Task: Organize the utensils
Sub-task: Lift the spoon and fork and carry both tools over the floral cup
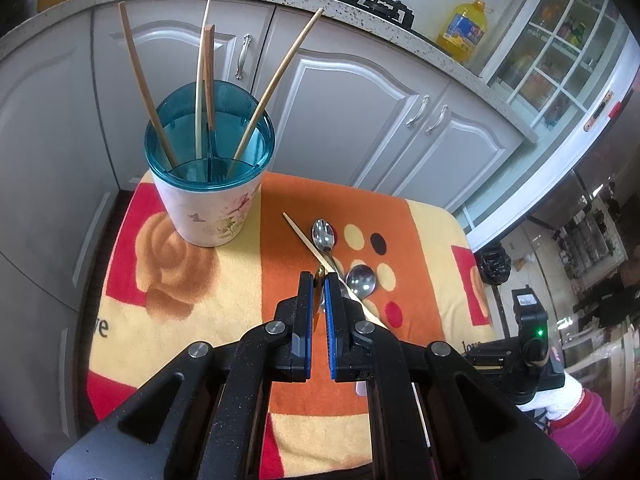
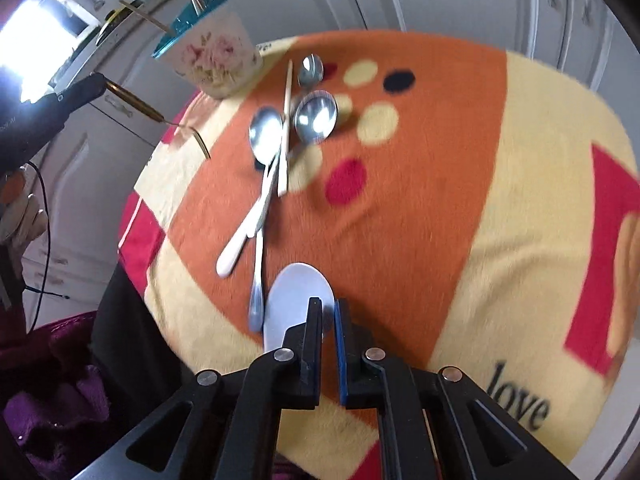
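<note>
A floral cup (image 1: 208,208) with a teal rim stands at the towel's far left and holds several chopsticks (image 1: 140,80). My left gripper (image 1: 319,280) is shut on a gold-handled fork (image 2: 136,104), held above the towel; its tines (image 2: 200,140) curve down. On the towel lie a loose chopstick (image 2: 286,128), three metal spoons (image 2: 266,132) (image 2: 316,116) (image 2: 310,68) and a white-handled utensil (image 2: 240,240). Low at the near edge, my right gripper (image 2: 330,304) is shut on the rim of a white spoon (image 2: 292,296).
The orange, yellow and red towel (image 2: 440,200) covers a small table in front of grey cabinets (image 1: 360,100). An oil bottle (image 1: 464,28) stands on the counter. A gloved hand (image 1: 560,396) shows at right. Purple cloth (image 2: 60,400) lies beside the table.
</note>
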Demonstrator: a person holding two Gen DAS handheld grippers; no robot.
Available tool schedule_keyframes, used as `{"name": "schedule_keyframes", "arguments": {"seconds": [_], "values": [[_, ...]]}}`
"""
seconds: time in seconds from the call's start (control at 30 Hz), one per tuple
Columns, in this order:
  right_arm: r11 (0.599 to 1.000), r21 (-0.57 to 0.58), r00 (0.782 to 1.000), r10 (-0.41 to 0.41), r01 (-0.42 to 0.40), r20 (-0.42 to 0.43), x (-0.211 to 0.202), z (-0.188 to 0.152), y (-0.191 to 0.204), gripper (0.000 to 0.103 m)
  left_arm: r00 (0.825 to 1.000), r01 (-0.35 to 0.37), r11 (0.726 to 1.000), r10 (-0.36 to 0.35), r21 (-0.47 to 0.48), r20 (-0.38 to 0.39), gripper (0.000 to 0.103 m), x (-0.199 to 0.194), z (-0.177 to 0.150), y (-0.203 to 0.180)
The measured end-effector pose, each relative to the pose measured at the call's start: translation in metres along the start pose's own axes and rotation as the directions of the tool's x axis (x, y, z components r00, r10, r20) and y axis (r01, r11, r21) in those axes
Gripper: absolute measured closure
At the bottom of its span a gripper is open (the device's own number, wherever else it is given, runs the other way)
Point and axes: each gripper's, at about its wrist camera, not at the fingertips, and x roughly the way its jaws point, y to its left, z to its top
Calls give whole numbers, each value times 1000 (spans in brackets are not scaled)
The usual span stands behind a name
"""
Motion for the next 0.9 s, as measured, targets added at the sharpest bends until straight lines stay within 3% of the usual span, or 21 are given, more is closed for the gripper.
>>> {"name": "schedule_keyframes", "arguments": {"seconds": [0.3,0.53,0.77,0.9], "values": [[994,24,994,108,-108,-4,8,2,-13,91,1000,-7,1000,7,6,-4,99,0,2,-4],[998,-43,999,43,-43,2,-5,5,6,99,1000,0,1000,0,-1,8,99,-6,7,-1],[992,-123,997,40,-32,66,-35,26,30,100,999,3,1000,-2,-10,42,99,-19,19,2],[993,-115,997,5,4,77,-32,30,21,99,999,7,1000,-6,-19,50,99,-24,19,4]]}}
